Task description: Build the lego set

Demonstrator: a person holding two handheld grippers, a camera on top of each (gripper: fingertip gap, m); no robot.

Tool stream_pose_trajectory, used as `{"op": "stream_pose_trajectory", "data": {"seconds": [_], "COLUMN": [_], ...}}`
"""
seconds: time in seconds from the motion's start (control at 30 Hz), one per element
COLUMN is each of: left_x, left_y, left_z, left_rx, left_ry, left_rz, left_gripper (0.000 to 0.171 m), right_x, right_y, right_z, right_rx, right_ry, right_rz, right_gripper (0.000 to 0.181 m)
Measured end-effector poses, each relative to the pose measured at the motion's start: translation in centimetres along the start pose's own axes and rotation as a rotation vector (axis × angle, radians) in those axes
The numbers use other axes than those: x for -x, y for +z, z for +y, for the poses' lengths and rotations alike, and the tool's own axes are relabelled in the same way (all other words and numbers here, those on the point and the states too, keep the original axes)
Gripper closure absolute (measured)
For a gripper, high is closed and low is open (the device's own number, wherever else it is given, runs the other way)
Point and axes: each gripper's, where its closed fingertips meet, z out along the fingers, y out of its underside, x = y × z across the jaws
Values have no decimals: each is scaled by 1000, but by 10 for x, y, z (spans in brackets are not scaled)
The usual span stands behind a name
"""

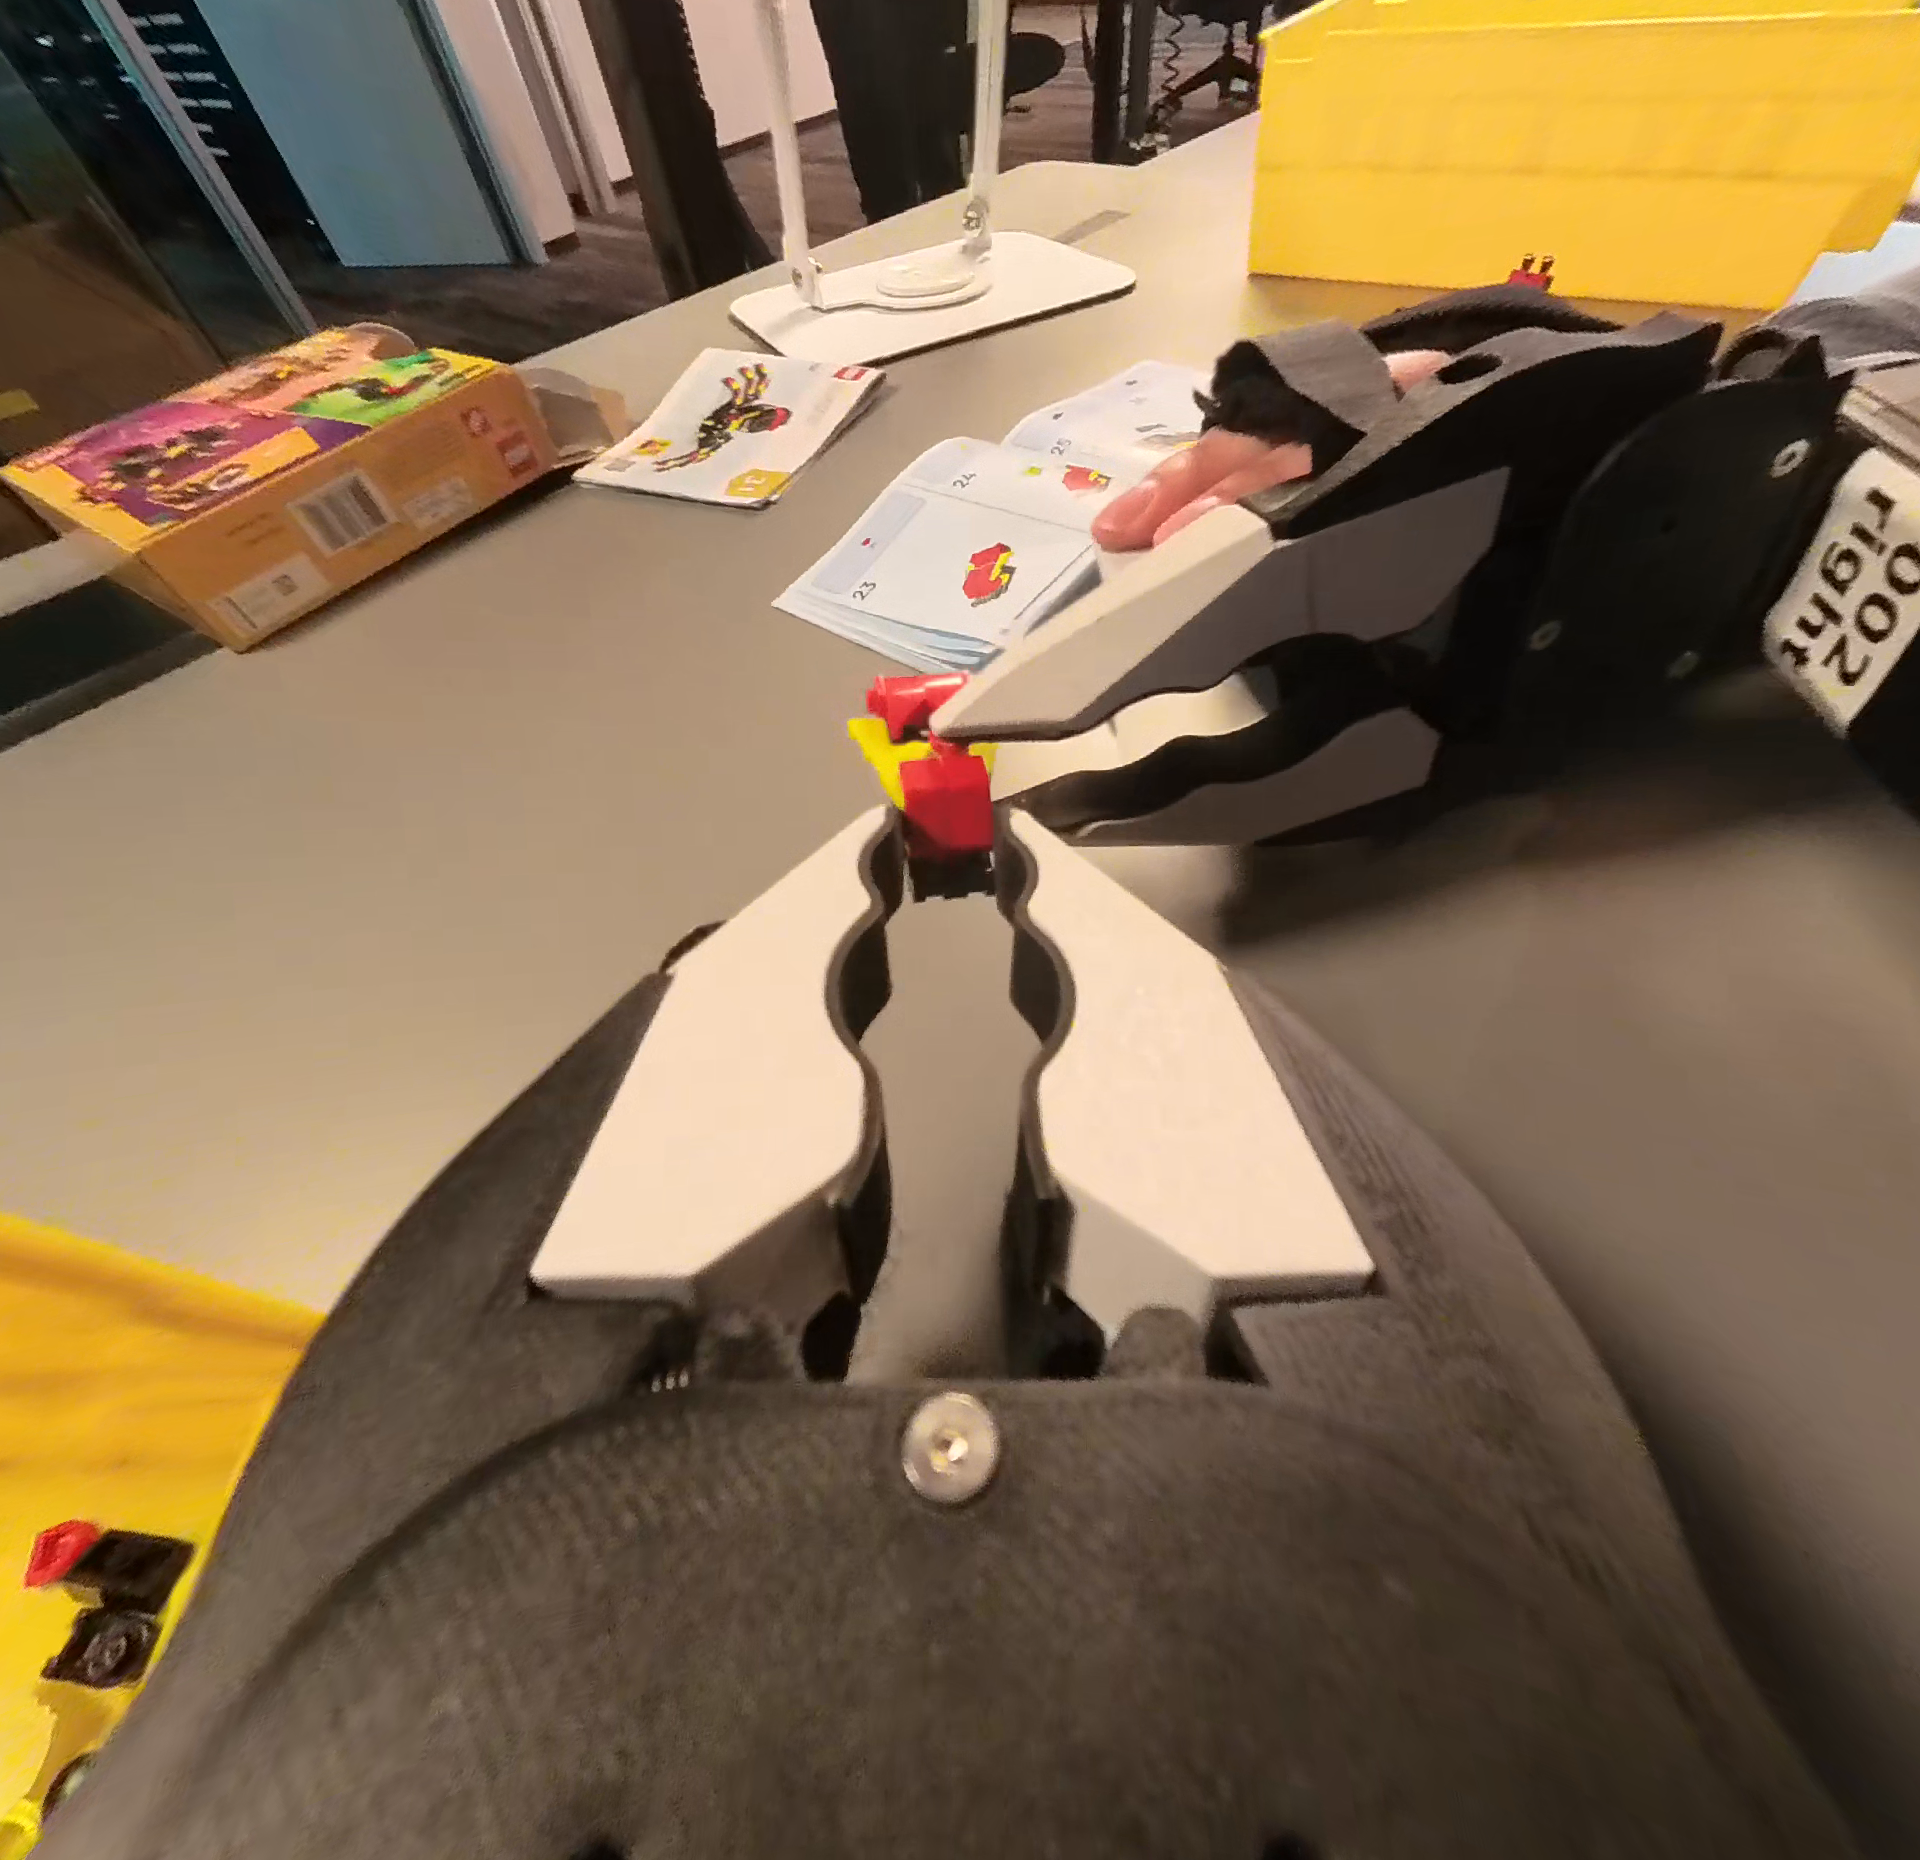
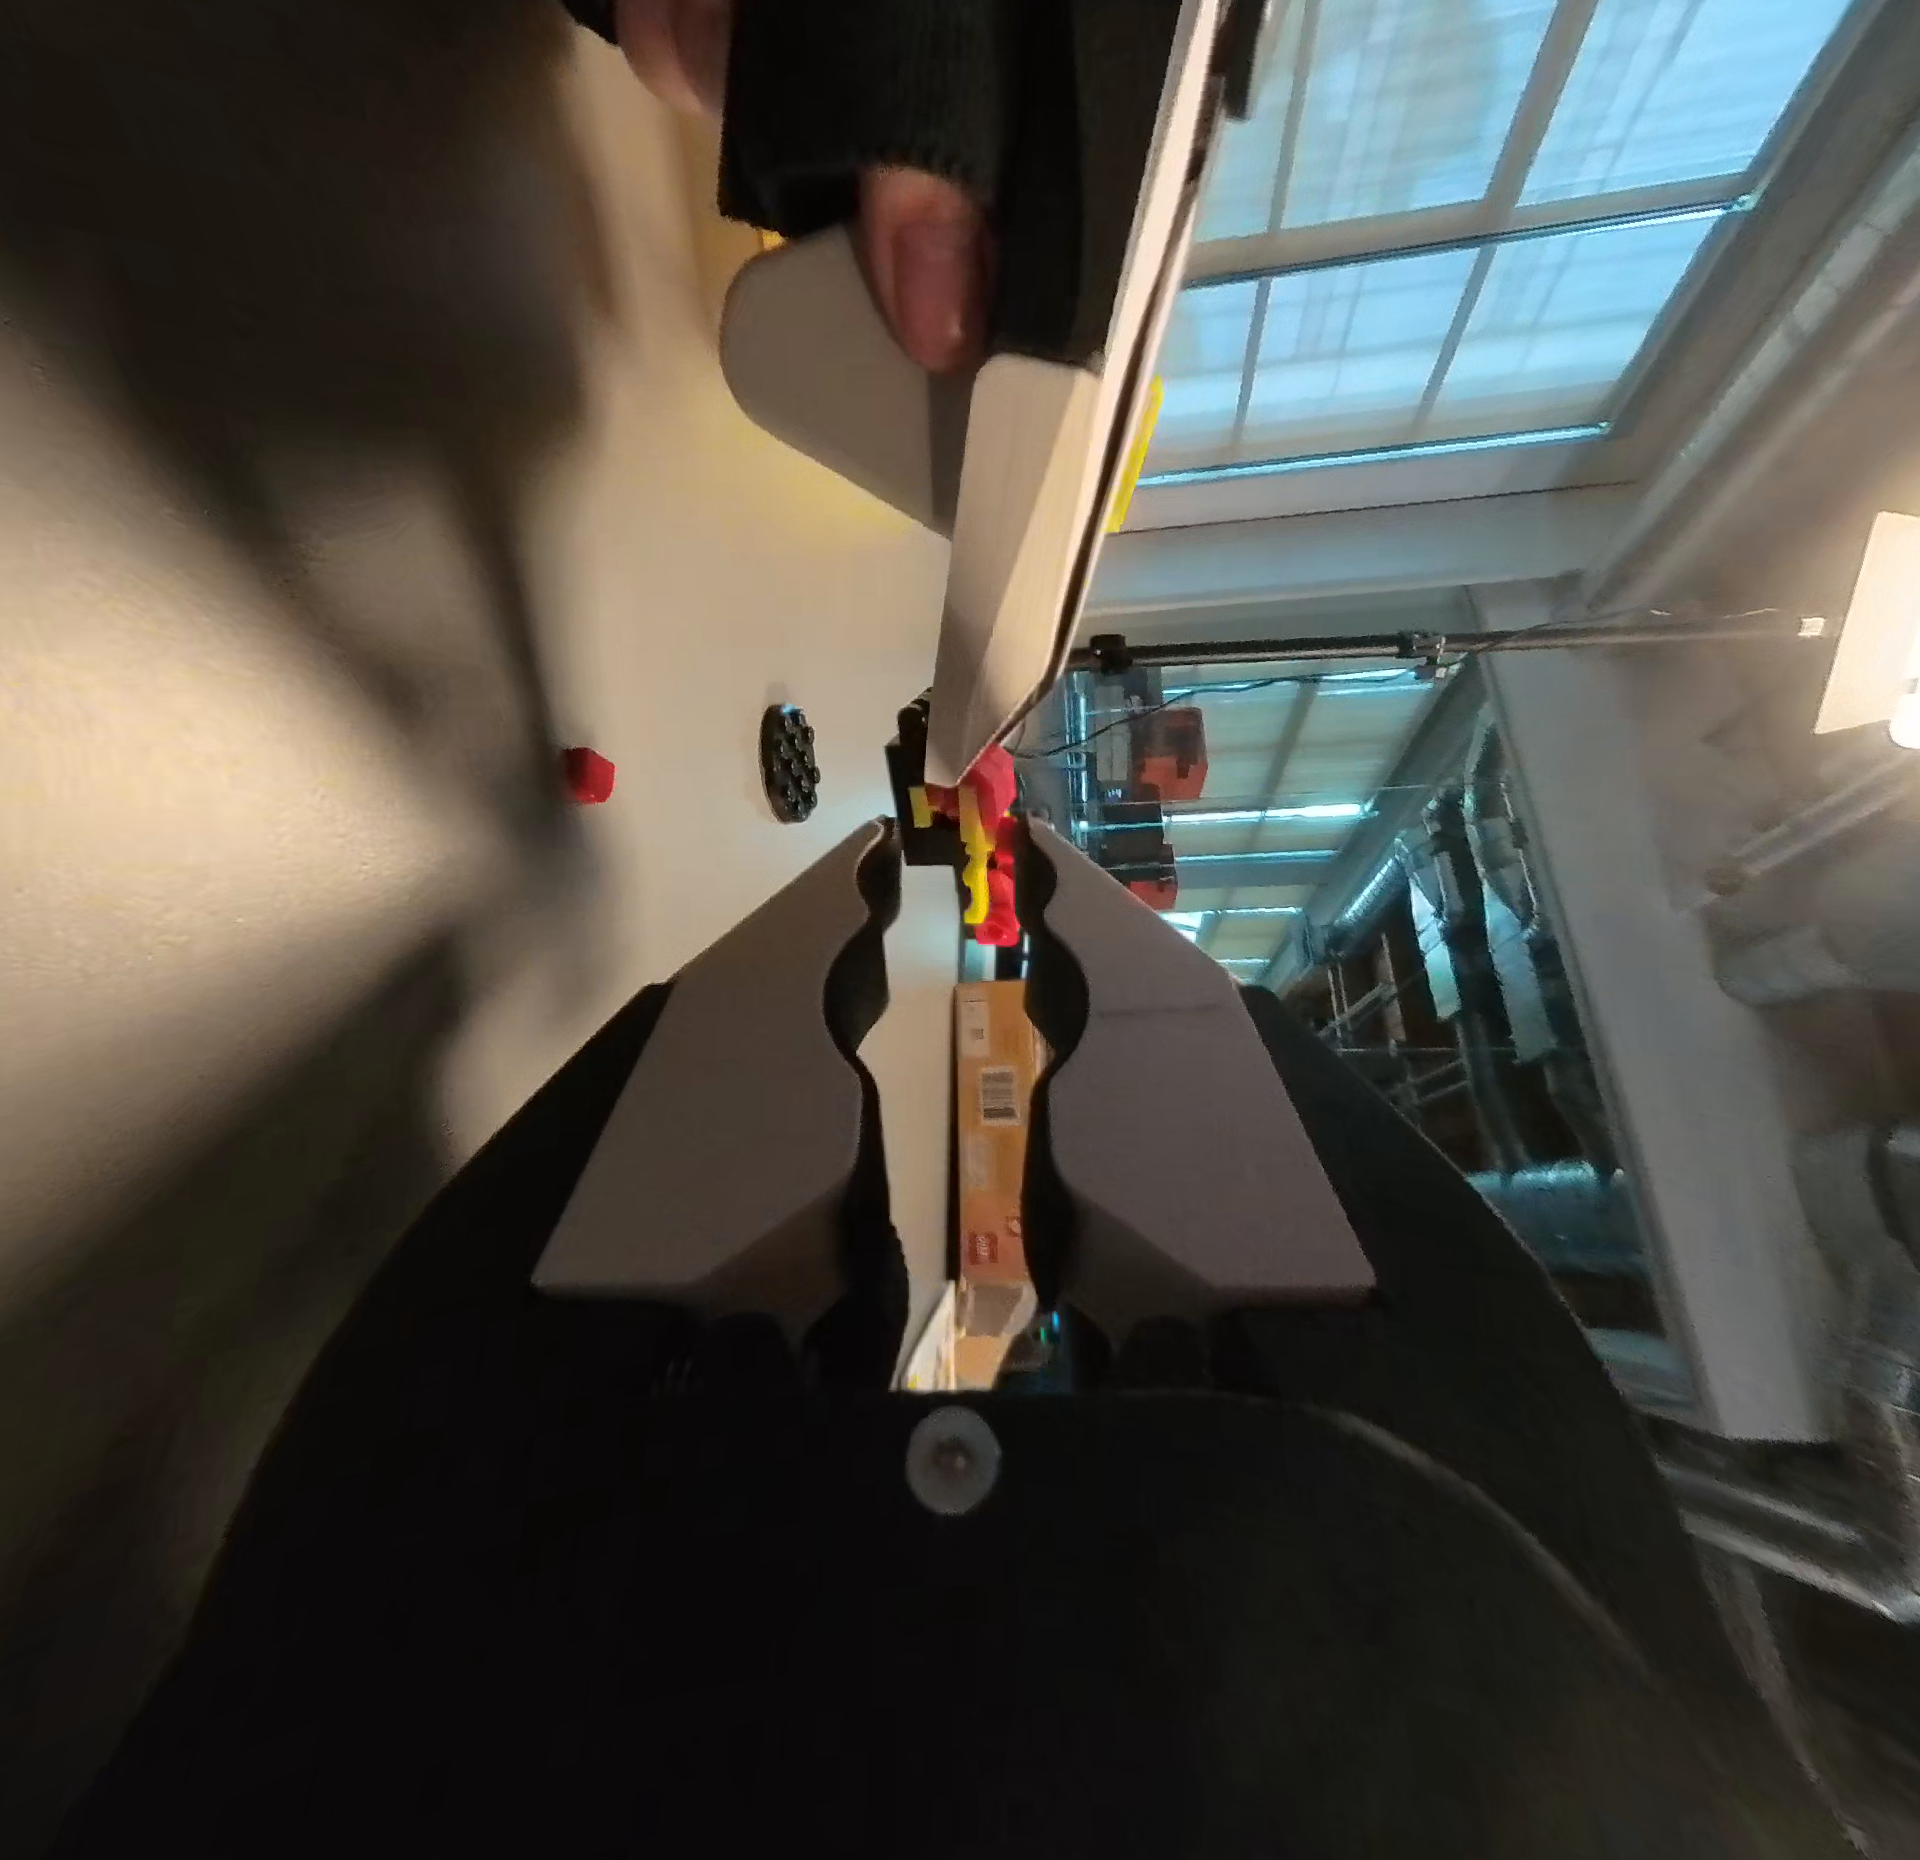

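Pinching one lego build (image 1: 940, 808) from both ends, left gripper (image 1: 948, 854) and right gripper (image 1: 971, 745) hide its middle.

A grey table (image 1: 416, 875) is standing in an office; glass partitions (image 1: 156, 148) and large windows (image 2: 1455, 252) are letting daylight in.

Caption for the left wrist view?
Both grippers, left gripper and right gripper, clamp the small red-yellow-black lego assembly above the grey table.

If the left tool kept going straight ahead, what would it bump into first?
Probably the right tool, which is pinching the same little lego model just past the left tool. Depth is hard to judge.
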Motion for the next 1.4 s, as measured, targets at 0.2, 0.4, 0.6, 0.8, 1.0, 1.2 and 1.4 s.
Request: {"op": "stream_pose_trajectory", "data": {"seconds": [0.2, 0.4, 0.6, 0.8, 1.0, 1.2, 1.4], "left_x": [-5, -15, -21, -15, -14, -13, -12], "left_y": [-1, -4, -6, -5, -5, -3, -3], "left_z": [5, 12, 16, 15, 15, 16, 18], "left_rx": [29, 74, 110, 94, 94, 105, 117], "left_ry": [-54, -102, -132, -129, -123, -109, -82], "left_rz": [105, 247, 325, 272, 258, 244, 221], "left_gripper": [155, 155, 155, 155, 155, 156, 155], "right_x": [7, 13, 19, 15, 12, 11, 10], "right_y": [-5, -14, -18, -18, -14, -16, -16], "right_z": [-4, -12, -18, -17, -12, -14, -15], "right_rx": [-69, -178, -234, -216, -187, -193, -162], "right_ry": [-26, -77, -118, -52, 97, 102, 207], "right_rz": [-40, -67, -78, -78, -116, -116, -175], "right_gripper": [162, 163, 163, 167, 166, 170, 176]}}
